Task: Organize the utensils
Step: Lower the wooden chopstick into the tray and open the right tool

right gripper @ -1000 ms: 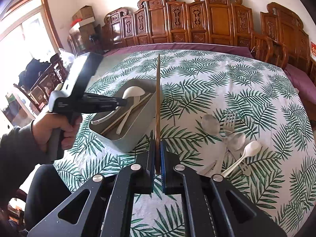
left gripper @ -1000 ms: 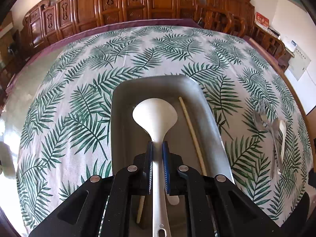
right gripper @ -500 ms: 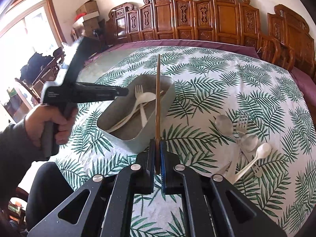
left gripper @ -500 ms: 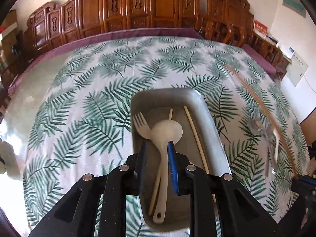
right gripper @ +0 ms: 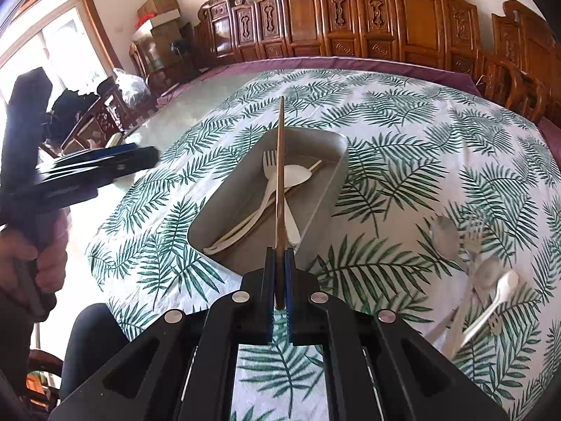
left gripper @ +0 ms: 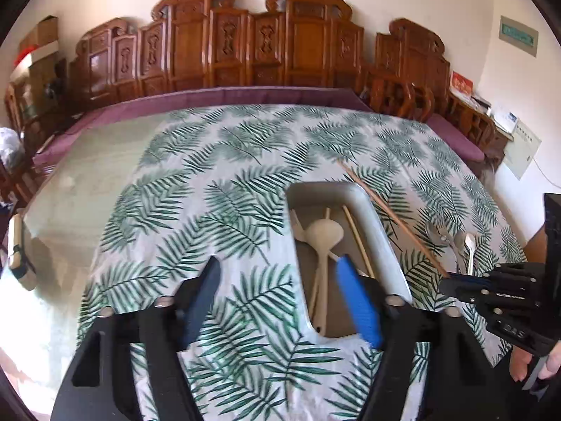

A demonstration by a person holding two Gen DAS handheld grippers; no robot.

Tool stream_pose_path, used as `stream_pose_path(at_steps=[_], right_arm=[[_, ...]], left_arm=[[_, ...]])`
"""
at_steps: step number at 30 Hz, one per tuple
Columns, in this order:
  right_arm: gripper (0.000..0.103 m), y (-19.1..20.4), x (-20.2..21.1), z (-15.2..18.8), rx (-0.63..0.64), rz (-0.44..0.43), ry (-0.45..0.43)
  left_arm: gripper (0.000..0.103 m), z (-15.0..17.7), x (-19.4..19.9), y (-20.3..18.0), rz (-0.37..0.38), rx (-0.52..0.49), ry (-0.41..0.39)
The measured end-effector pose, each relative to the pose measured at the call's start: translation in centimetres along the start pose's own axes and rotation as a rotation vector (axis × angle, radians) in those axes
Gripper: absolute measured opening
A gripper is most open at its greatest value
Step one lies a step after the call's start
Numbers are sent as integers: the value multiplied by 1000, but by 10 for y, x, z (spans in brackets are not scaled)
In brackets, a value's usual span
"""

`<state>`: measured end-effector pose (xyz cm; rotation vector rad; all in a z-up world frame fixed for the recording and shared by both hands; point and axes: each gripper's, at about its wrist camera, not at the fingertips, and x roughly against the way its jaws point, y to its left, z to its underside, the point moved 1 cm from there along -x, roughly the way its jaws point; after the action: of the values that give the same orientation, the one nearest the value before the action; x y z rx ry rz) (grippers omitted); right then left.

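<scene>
A grey tray (left gripper: 378,242) (right gripper: 326,196) sits on the leaf-print tablecloth. It holds a white spoon (left gripper: 324,242) (right gripper: 296,175), a white fork (right gripper: 270,165) and chopsticks (left gripper: 357,238). My left gripper (left gripper: 277,273) is open and empty, above the cloth at the tray's left side. My right gripper (right gripper: 279,256) is shut on a brown chopstick (right gripper: 279,182), held over the tray; the chopstick also shows in the left wrist view (left gripper: 392,217).
A pile of metal and white spoons and a fork (right gripper: 484,273) (left gripper: 459,245) lies on the cloth right of the tray. Carved wooden chairs (right gripper: 350,17) line the table's far side. The person's hand (right gripper: 38,256) holds the left gripper at left.
My left gripper let go of the white spoon, which now lies in the tray, then opened wide and drew back left. My right gripper brought the chopstick over the tray.
</scene>
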<state>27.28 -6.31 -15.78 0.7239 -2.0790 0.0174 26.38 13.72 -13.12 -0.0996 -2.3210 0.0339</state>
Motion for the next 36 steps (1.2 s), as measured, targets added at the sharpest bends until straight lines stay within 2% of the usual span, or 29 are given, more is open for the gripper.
stream_pose_path(at_steps=[3, 7, 10, 13, 19, 26, 34, 36], right_arm=[[6, 5, -13, -5, -4, -2, 30], [6, 9, -31, -11, -18, 8, 70], [6, 12, -44, -15, -26, 15, 97], [6, 9, -55, -17, -90, -34, 126], [7, 6, -71, -16, -126, -25, 149], [10, 8, -69, -17, -93, -34, 107], [13, 14, -49, -28, -50, -58, 21], [24, 13, -41, -29, -41, -56, 2]], left_arm=[[83, 1, 8, 8, -7, 16, -17], [86, 0, 15, 16, -17, 26, -33], [87, -2, 18, 23, -19, 39, -42], [87, -2, 20, 27, -27, 56, -52], [87, -2, 19, 24, -25, 50, -48], [87, 0, 19, 19, -20, 36, -42], [87, -1, 20, 20, -20, 39, -45], [87, -1, 20, 20, -19, 38, -46]])
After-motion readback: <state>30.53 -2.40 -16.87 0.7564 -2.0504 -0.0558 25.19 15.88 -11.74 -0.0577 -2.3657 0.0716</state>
